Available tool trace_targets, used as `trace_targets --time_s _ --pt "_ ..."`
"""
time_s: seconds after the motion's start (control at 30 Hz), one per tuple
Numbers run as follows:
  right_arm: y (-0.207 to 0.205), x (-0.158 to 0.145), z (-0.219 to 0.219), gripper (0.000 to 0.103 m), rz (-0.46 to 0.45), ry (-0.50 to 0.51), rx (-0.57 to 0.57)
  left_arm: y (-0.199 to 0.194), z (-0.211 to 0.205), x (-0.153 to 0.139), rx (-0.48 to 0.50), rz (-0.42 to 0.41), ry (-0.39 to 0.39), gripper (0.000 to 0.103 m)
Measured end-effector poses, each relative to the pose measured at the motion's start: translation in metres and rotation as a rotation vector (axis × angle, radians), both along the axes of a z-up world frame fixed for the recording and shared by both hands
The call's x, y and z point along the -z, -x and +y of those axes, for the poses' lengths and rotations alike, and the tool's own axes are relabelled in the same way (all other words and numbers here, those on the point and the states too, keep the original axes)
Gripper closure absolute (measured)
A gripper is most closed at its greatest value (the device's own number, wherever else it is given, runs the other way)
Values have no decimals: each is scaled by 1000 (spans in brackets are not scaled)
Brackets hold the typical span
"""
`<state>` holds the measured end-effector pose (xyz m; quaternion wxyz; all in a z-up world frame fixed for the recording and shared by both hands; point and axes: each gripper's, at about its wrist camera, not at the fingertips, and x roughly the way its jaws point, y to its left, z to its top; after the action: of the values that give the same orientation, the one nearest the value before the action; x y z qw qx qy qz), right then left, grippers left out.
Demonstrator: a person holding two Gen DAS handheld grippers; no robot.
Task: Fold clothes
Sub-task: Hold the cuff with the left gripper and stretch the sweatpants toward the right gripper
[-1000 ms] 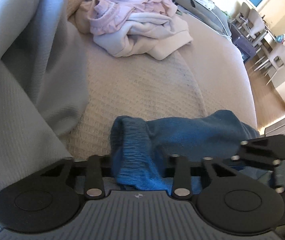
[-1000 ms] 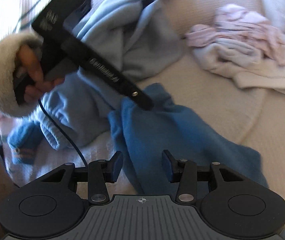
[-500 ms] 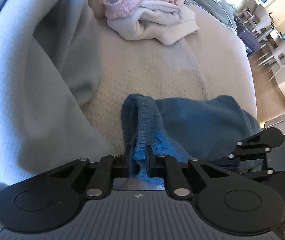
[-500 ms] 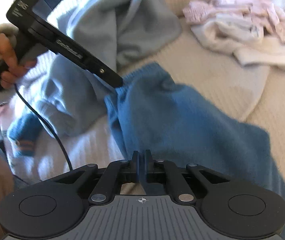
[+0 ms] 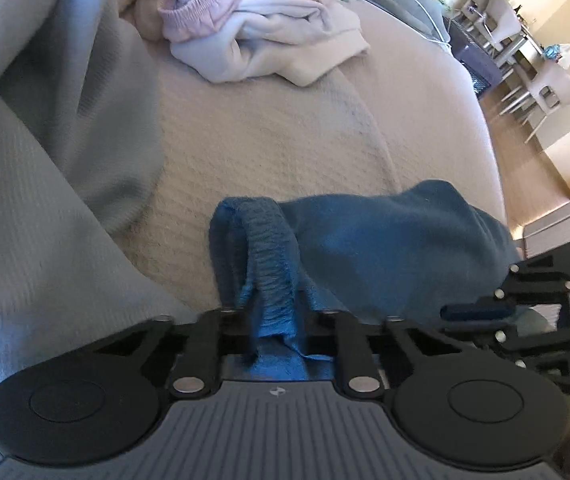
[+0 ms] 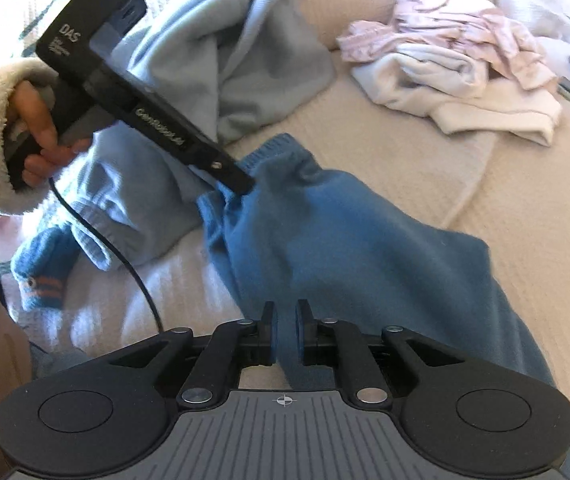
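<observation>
**Blue garment pinched at two edges**

On the bed (image 5: 269, 152), the blue garment (image 6: 325, 240) lies spread between both tools. The left gripper (image 5: 275, 320) is clamped on its ribbed waistband (image 5: 269, 248). The right gripper (image 6: 284, 336) has the garment's near edge between its pads, its jaws easing apart. A pale pink and cream clothes pile (image 6: 457, 64) sits well apart, a light blue garment (image 6: 213, 56) beside.

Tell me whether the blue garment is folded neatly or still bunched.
Bunched, not folded. The blue garment lies rumpled on the bed cover, its ribbed waistband pulled up into a loop.
</observation>
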<state>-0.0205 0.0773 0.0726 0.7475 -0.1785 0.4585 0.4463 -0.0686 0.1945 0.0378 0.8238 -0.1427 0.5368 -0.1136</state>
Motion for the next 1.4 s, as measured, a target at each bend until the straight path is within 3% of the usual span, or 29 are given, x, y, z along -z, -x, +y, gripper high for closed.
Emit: trace_targets --time_s 0.17,0.23,0.33,0.43,0.47,0.57,0.77,0.9,1.03,1.13,1.23,1.33,1.4 --pt "-3 -11 -16 89 -17 -38 58 12 6 -14 43 40 -80 96" --pt "-2 -14 -23 88 -30 -46 70 10 8 -6 52 72 -145 95" --pt "0 -18 -38 79 -46 -40 103 3 2 13 86 99 -219 91" --pt "4 -19 -65 79 -55 -27 174 -2 -5 17 110 96 -253 91" --pt "6 -20 -78 79 -56 -29 205 -3 -5 14 111 94 -248 88" --pt "11 -22 -112 79 -55 -32 303 -2 -1 0 88 85 -201 63" --pt "17 -17 -164 78 -51 24 432 -7 -29 -50 160 -89 -225 26" --pt "12 -11 -189 70 -80 95 461 -33 -53 -52 282 -143 -284 19" --pt "0 -7 -212 69 -127 138 451 -58 -66 -19 406 -53 -298 19" --pt "-14 -6 -220 69 -136 122 403 -66 -66 -3 446 -31 -334 20" --pt "-34 -2 -217 69 -137 125 294 -69 -60 4 445 -9 -313 18" --pt "-52 4 -208 69 -138 143 171 -66 -71 12 499 -1 -354 13" --pt "-64 5 -201 63 -142 157 95 -66 -74 14 516 -7 -369 11"
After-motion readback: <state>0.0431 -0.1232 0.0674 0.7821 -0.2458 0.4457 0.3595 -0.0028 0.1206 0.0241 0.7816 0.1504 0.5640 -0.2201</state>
